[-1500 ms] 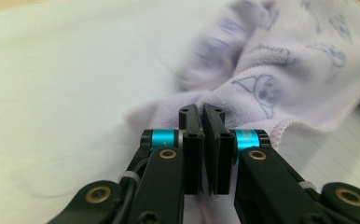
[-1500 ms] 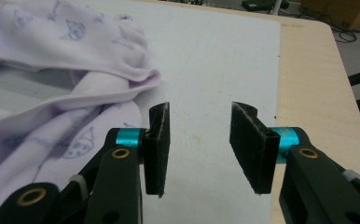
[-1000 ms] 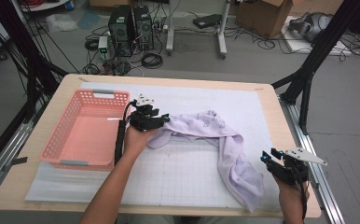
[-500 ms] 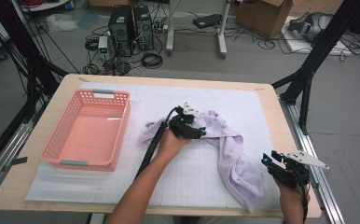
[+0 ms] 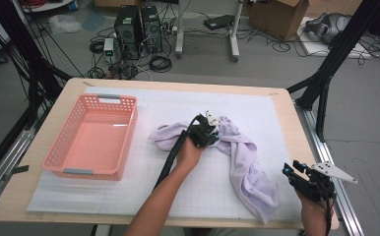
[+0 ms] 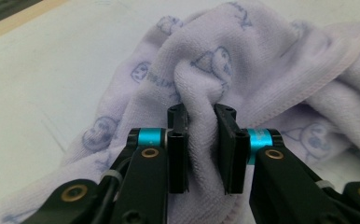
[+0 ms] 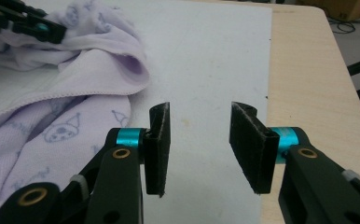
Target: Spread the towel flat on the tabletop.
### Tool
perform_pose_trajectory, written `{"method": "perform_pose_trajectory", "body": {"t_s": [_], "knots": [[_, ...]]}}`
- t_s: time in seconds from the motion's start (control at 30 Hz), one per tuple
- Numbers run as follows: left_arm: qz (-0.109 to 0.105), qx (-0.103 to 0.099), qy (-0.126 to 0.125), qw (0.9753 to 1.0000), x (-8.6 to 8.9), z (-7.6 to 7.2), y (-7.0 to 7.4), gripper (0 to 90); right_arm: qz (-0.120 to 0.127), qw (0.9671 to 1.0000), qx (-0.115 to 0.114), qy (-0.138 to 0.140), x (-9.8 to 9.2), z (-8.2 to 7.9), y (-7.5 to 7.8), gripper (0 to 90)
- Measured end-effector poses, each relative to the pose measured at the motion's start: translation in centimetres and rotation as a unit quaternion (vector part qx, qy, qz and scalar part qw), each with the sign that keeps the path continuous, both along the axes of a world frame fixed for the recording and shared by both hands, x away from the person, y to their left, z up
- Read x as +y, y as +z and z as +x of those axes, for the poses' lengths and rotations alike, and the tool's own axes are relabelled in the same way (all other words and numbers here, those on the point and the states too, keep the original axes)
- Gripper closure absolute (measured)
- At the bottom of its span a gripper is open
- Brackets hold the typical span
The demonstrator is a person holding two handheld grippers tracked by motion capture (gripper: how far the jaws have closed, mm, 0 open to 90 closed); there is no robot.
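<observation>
Towel: a lilac towel [image 5: 237, 152] printed with small cartoon faces lies crumpled on the white mat [image 5: 276, 113] near the middle of the tabletop [image 5: 296, 132]. One end is bunched toward the left, beside the basket; the other trails to the near right, ending close to the near edge of the mat.
Left gripper: the left gripper [image 5: 208, 132] sits over the bunched middle of the towel, its forearm reaching in from the near side. In the left gripper view [image 6: 200, 140] the jaws are drawn narrow and pinch an upright fold of the towel [image 6: 243, 70] between their pads, cloth touching both.
Right gripper: the right gripper [image 5: 296, 173] is at the near right corner of the tabletop, just right of the towel's trailing end and apart from it. In the right gripper view [image 7: 200, 140] the jaws stand wide with only bare mat [image 7: 206, 60] between them; the towel [image 7: 57, 112] lies off to the left in that view, not touching either pad.
Basket: a pink plastic basket [image 5: 65, 147] with slotted walls stands on the left part of the mat, near the towel's left end without touching it.
Mat: white, with a faint grid, covering most of the wooden tabletop.
Surroundings: cables and computer cases [image 5: 138, 24] lie on the floor beyond the far edge.
</observation>
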State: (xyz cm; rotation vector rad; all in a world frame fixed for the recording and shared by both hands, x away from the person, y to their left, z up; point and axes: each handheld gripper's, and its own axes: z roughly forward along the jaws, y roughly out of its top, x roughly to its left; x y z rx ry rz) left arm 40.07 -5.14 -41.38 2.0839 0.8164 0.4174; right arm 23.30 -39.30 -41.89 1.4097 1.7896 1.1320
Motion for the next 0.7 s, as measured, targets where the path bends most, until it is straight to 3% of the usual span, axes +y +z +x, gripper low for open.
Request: {"method": "perform_pose_trajectory", "body": {"t_s": [0.07, 0.17, 0.43, 0.7], "knots": [[-0.030, -0.005, 0.000, 0.9995, 1.3, -0.7, 0.6, 76.8, 0.003, 1.0000, 0.001, -0.004, -0.1, 0.0, 0.0, 56.9], [-0.047, -0.007, -0.008, 0.9988, 3.3, -1.9, 1.0, 76.9, 0.002, 1.0000, 0.000, -0.001, 0.0, -0.1, 0.1, 56.8], [-0.065, -0.016, -0.013, 0.9977, 8.8, -5.7, 0.5, 76.8, 0.000, 0.9999, -0.002, 0.011, 0.5, 0.1, 0.5, 58.3], [-0.090, 0.001, 0.016, 0.9958, 13.5, -7.4, -1.1, 77.2, -0.031, 0.9988, 0.006, 0.038, 1.8, 1.2, 0.5, 60.0]]}}
